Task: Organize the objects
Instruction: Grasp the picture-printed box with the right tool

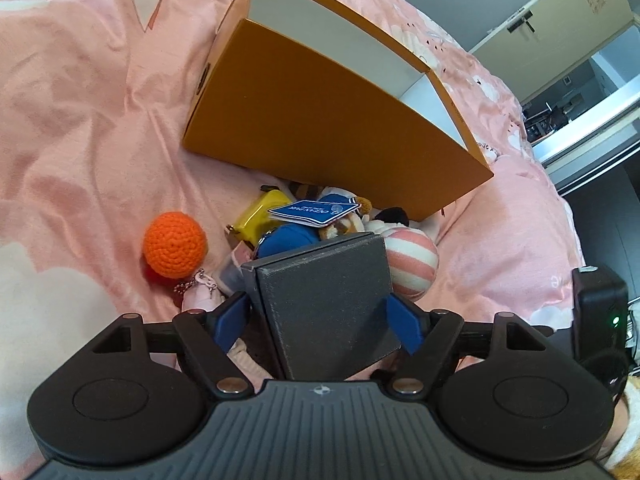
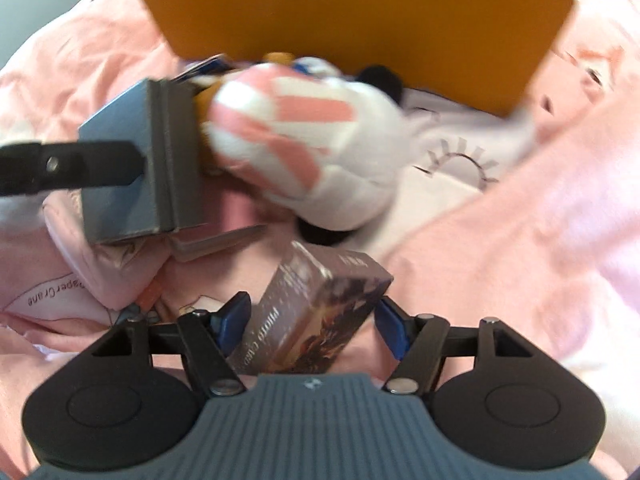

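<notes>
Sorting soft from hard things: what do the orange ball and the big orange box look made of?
Orange ball: crocheted yarn, matte, with visible stitch rows. Big orange box: apparently cardboard, smooth matte outside, white inside, with crisp folded edges.

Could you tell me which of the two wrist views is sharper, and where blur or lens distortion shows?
Left wrist view: sharp; the orange crochet ball and grey box are crisp, though fisheye bending curves the orange cardboard box. Right wrist view: motion-blurred, smearing the striped plush; the card pack near the lens stays partly readable.
</notes>
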### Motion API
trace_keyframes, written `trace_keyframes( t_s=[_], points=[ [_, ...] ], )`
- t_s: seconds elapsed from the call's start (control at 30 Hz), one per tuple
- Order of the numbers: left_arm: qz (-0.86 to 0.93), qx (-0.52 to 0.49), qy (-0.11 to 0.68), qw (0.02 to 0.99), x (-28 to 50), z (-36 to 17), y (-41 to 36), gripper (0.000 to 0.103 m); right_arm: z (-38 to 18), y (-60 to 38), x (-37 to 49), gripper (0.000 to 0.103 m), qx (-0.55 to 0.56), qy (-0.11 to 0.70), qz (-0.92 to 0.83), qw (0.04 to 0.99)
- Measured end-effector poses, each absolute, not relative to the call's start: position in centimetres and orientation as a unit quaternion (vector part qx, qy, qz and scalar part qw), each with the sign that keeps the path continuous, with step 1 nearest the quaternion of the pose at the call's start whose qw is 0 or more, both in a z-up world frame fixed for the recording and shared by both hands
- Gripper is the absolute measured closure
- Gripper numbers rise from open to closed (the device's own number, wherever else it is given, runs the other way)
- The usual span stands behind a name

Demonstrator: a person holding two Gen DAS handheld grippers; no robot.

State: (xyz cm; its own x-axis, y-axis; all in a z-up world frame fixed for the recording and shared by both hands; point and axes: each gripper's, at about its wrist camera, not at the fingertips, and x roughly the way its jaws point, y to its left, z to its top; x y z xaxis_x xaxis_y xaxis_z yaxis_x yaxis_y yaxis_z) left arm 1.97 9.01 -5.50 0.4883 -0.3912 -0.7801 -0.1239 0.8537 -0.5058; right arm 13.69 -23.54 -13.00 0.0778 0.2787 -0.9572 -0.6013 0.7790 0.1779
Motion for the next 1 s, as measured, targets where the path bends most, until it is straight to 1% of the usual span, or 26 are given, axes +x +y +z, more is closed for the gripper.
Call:
trace_keyframes(
  t_s=[0.1, 0.2, 0.27, 0.3, 0.37, 0.47, 0.5, 0.57, 0.63, 0.73, 0.83, 0.9, 0.97, 1.0],
  points=[
    [-0.083, -0.251, 0.505, 0.822, 2.3, -5.9, 8.3, 0.015, -12.9, -24.9, 14.3, 0.032, -0.117, 0.611, 0.294, 0.726],
    [-0.078, -0.242, 0.504, 0.826, 2.2, -6.1, 7.9, 0.019, -12.4, -26.3, 14.7, 0.031, -0.109, 0.606, 0.280, 0.736],
    [-0.077, -0.234, 0.497, 0.832, 1.9, -5.5, 7.7, 0.029, -12.1, -26.9, 14.9, 0.031, -0.096, 0.606, 0.272, 0.741],
    [-0.075, -0.228, 0.495, 0.835, 1.7, -5.2, 7.6, 0.032, -12.1, -27.4, 15.1, 0.031, -0.081, 0.612, 0.269, 0.739],
    [-0.082, -0.213, 0.491, 0.841, 1.4, -4.4, 7.3, 0.046, -12.4, -28.6, 15.4, 0.031, -0.043, 0.626, 0.266, 0.732],
    [-0.102, -0.188, 0.486, 0.847, 1.0, -3.6, 6.5, 0.056, -13.1, -29.8, 15.8, 0.033, 0.025, 0.651, 0.256, 0.714],
    [-0.106, -0.181, 0.484, 0.850, 0.9, -3.5, 6.2, 0.057, -13.3, -29.8, 15.5, 0.035, 0.050, 0.659, 0.251, 0.708],
    [-0.110, -0.165, 0.479, 0.855, 0.8, -3.2, 5.6, 0.060, -13.5, -30.5, 15.4, 0.044, 0.092, 0.671, 0.241, 0.695],
    [-0.114, -0.155, 0.474, 0.859, 0.6, -3.0, 5.3, 0.062, -13.3, -30.6, 15.0, 0.049, 0.105, 0.671, 0.241, 0.693],
    [-0.117, -0.145, 0.469, 0.863, 0.5, -2.8, 4.9, 0.062, -13.8, -29.6, 14.9, 0.056, 0.108, 0.675, 0.247, 0.686],
    [-0.117, -0.143, 0.465, 0.866, 0.4, -2.6, 4.8, 0.063, -14.4, -28.4, 14.3, 0.059, 0.086, 0.679, 0.250, 0.685],
    [-0.115, -0.141, 0.461, 0.868, 0.2, -2.2, 4.8, 0.063, -13.6, -27.9, 13.8, 0.060, 0.069, 0.668, 0.255, 0.696],
    [-0.119, -0.143, 0.454, 0.871, 0.0, -1.6, 4.9, 0.063, -12.5, -28.0, 13.6, 0.069, 0.064, 0.652, 0.260, 0.710],
    [-0.122, -0.146, 0.450, 0.872, -0.1, -1.3, 5.0, 0.063, -11.9, -28.1, 13.6, 0.071, 0.066, 0.642, 0.264, 0.717]
  ],
)
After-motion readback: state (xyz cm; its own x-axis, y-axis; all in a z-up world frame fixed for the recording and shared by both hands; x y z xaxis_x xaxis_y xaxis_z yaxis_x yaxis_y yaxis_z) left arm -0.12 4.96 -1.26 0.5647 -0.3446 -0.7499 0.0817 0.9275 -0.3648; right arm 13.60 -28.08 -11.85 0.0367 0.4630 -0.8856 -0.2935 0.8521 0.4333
